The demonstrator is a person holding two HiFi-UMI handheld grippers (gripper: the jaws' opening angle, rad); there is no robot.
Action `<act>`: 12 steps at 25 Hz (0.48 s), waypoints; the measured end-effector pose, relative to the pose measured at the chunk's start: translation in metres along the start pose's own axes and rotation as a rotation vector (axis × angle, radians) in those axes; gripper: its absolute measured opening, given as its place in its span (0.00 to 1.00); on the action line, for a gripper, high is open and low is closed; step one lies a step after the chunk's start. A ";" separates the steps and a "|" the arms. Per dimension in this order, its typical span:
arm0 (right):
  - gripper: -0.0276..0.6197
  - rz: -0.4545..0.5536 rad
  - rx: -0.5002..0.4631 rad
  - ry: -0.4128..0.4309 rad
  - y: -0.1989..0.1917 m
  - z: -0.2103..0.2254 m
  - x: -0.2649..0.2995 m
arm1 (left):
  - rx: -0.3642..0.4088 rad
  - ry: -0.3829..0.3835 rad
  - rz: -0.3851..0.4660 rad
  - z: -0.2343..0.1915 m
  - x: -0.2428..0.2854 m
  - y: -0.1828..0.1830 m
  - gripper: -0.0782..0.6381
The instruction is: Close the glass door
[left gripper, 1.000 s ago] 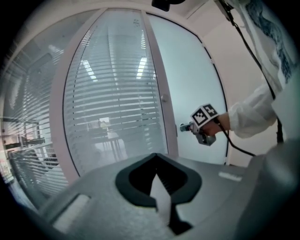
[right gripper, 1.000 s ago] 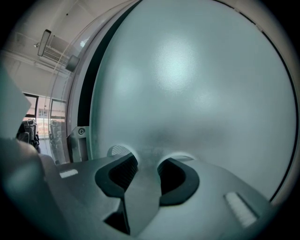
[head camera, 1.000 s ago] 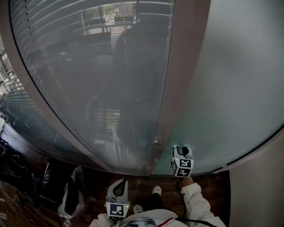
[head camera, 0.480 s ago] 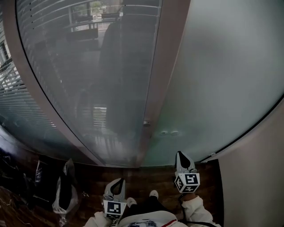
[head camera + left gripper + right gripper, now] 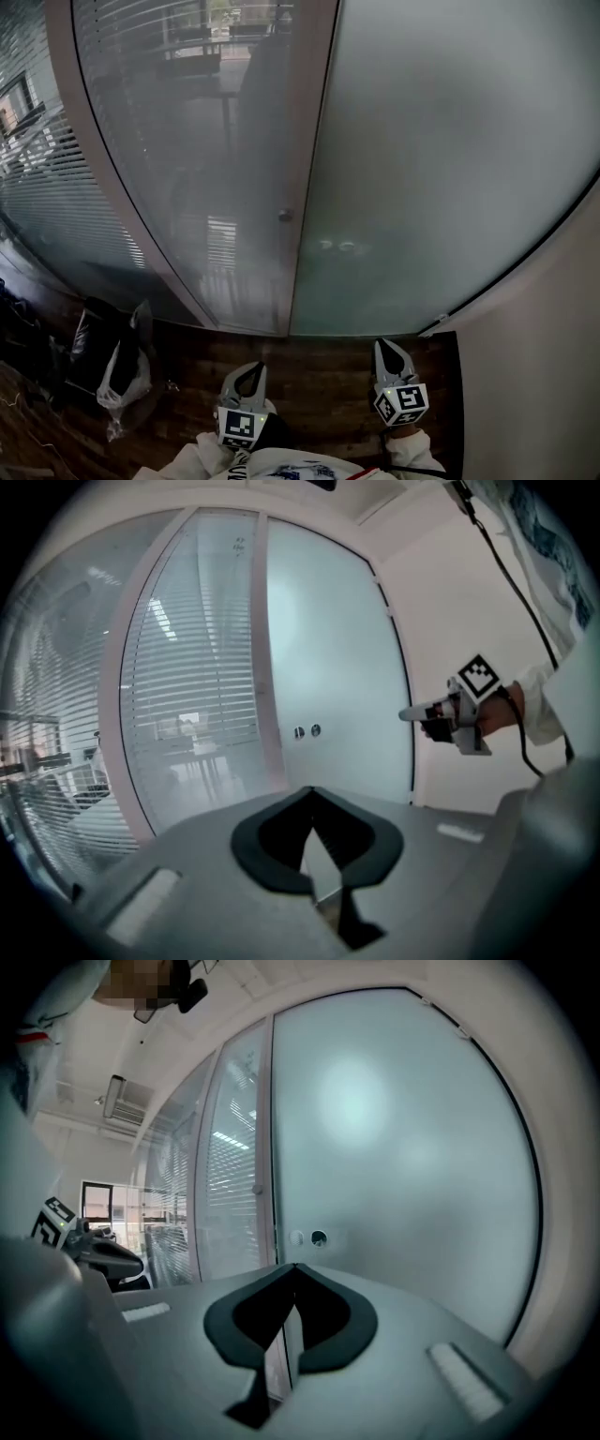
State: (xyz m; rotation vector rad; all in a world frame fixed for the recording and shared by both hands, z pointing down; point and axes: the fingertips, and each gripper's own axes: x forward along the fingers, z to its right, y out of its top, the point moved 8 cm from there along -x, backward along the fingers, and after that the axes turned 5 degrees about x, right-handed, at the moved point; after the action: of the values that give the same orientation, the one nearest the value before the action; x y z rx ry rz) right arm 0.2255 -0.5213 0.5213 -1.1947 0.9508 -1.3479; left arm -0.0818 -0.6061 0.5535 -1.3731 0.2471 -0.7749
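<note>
The frosted glass door (image 5: 441, 169) stands flush against the brown frame post (image 5: 305, 169), with two small round fittings (image 5: 336, 246) near its edge. Both grippers hang back from it over the wooden floor. My left gripper (image 5: 248, 373) is shut and empty at bottom left. My right gripper (image 5: 389, 349) is shut and empty at bottom right, well short of the glass. The left gripper view shows its own joined tips (image 5: 312, 794), the door fittings (image 5: 307, 731) and the right gripper (image 5: 412, 714) in the air. The right gripper view faces the door (image 5: 403, 1147).
A fixed glass panel with blinds (image 5: 187, 159) lies left of the post, which bears a small knob (image 5: 285, 215). Dark bags and a plastic bag (image 5: 117, 361) sit on the floor at left. A white wall (image 5: 553, 356) borders the right.
My right gripper has come away from the door's round fittings and drawn back toward the person. The left gripper also drew back. The door now looks farther off.
</note>
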 end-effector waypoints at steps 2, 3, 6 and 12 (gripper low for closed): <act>0.05 -0.005 -0.007 0.005 -0.003 0.000 -0.033 | 0.005 0.005 0.007 0.024 -0.014 0.007 0.11; 0.05 -0.003 -0.001 0.006 -0.005 -0.001 -0.051 | 0.011 0.005 0.012 0.038 -0.021 0.011 0.11; 0.05 0.002 0.012 0.016 -0.015 0.000 -0.108 | 0.035 0.004 0.029 0.082 -0.040 0.019 0.11; 0.05 0.003 0.051 0.029 -0.031 0.004 -0.199 | 0.073 -0.023 0.043 0.151 -0.079 0.040 0.11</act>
State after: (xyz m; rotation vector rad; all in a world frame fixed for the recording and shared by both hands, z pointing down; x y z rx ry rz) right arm 0.2140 -0.3204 0.5237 -1.1373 0.9329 -1.3830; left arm -0.0383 -0.4386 0.5272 -1.3034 0.2279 -0.7250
